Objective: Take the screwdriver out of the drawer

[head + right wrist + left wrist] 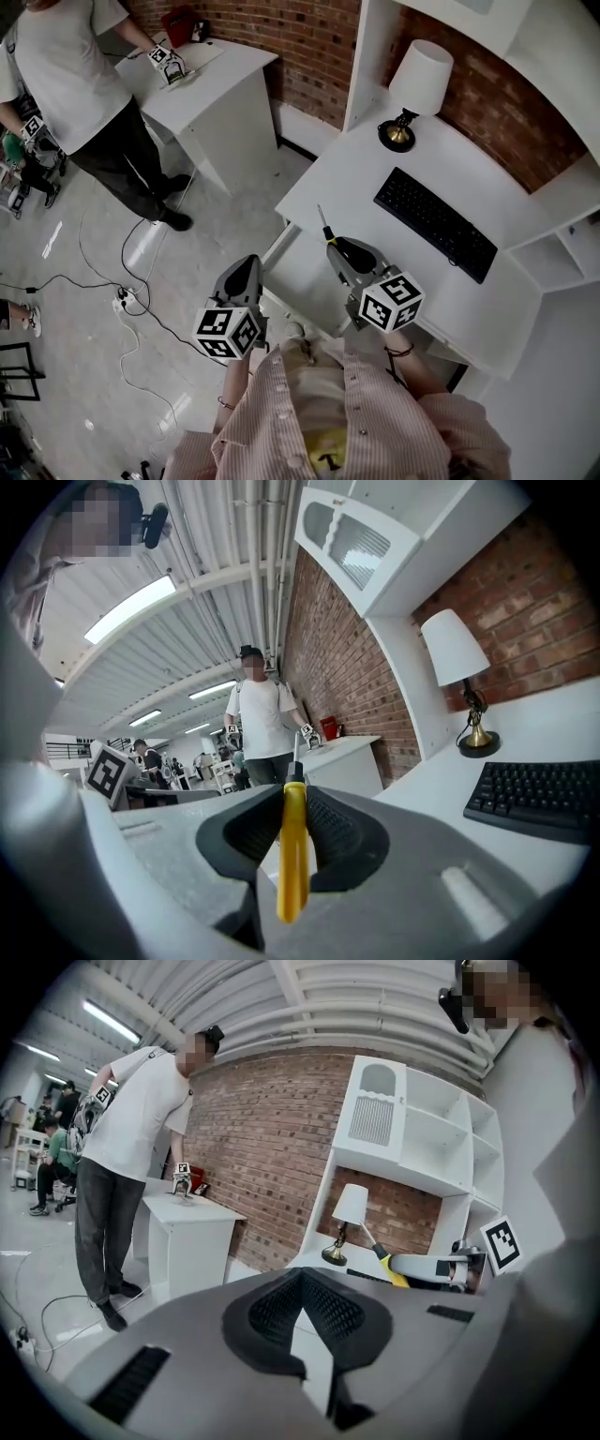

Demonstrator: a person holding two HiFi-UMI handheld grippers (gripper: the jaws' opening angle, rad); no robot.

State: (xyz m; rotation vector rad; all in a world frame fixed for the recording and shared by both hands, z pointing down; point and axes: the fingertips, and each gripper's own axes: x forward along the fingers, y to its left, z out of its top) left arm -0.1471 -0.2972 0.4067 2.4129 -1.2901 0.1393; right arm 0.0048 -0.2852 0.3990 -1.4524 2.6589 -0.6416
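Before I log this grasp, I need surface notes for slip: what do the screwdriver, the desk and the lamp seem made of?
Screwdriver: smooth yellow handle, likely plastic, black collar; thin grey shaft, probably metal.
Desk: flat matte white top, probably painted or laminated board.
Lamp: matte white shade, fabric or paper; shiny brass-coloured base, likely metal.

The screwdriver (292, 855) has a yellow handle, a black collar and a thin metal shaft; the jaws of the right gripper (340, 251) pinch its handle; it is up in the air, tip pointing away, by the white desk's (347, 178) front edge.
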